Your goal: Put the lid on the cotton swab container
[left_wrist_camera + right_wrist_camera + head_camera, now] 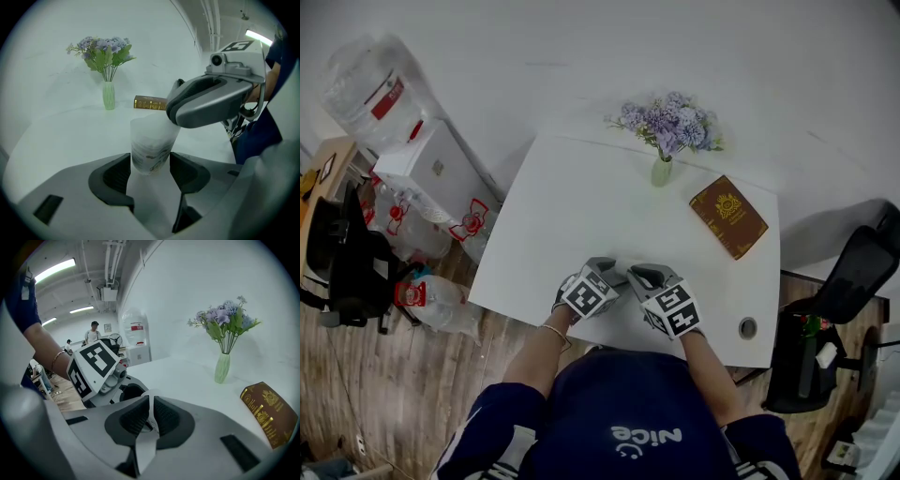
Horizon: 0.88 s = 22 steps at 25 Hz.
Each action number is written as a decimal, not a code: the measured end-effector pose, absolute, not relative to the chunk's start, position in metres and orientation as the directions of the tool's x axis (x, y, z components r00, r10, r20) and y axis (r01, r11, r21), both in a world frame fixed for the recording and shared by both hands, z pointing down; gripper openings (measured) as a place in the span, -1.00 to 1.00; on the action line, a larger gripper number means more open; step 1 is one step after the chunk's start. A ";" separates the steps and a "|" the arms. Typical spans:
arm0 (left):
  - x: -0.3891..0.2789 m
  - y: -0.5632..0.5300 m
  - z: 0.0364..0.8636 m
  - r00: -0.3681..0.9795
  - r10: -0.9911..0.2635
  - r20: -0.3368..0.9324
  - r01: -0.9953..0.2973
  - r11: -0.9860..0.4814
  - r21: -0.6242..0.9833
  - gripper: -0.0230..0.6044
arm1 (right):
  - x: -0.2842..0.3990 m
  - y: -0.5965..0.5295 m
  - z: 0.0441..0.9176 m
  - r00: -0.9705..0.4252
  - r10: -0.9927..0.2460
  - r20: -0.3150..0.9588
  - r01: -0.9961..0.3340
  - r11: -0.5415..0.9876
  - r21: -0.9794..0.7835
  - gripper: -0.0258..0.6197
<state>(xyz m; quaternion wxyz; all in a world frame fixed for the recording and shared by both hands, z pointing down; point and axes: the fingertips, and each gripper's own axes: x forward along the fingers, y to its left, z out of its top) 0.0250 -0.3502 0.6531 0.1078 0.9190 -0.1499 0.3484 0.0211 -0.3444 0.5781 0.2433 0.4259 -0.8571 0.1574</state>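
The cotton swab container (pixel 150 145), a translucent plastic tub with a printed label, stands upright between the pads of my left gripper (pixel 150 171), which press on both its sides. My right gripper (pixel 174 107) hangs just above and right of the tub's top. Seen from the right gripper view, my right gripper (pixel 150 416) is shut on the thin white lid (pixel 144 451), held edge-on, with my left gripper (pixel 101 366) just beyond it. From the head view, both grippers (pixel 598 281) (pixel 649 279) meet near the table's front edge, and they hide the tub and the lid.
A green vase of purple flowers (pixel 662 169) stands at the back of the white table (pixel 581 206). A brown book (pixel 728 216) lies at the back right, and a round cable hole (pixel 748 327) sits at the front right. A black chair (pixel 853 281) stands to the right.
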 end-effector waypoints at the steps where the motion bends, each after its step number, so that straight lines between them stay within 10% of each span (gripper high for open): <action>1: 0.023 -0.351 0.656 0.700 -0.221 0.679 -0.365 -0.928 0.075 -0.02 | 0.021 -0.344 0.578 -0.523 -0.654 0.547 -0.808 0.584 -0.074 -0.73; 22: -0.013 -0.274 0.559 0.696 -0.642 0.322 -0.717 -0.648 0.257 0.07 | 0.125 -0.249 0.544 -0.359 -0.871 0.334 -0.923 0.384 0.008 -0.73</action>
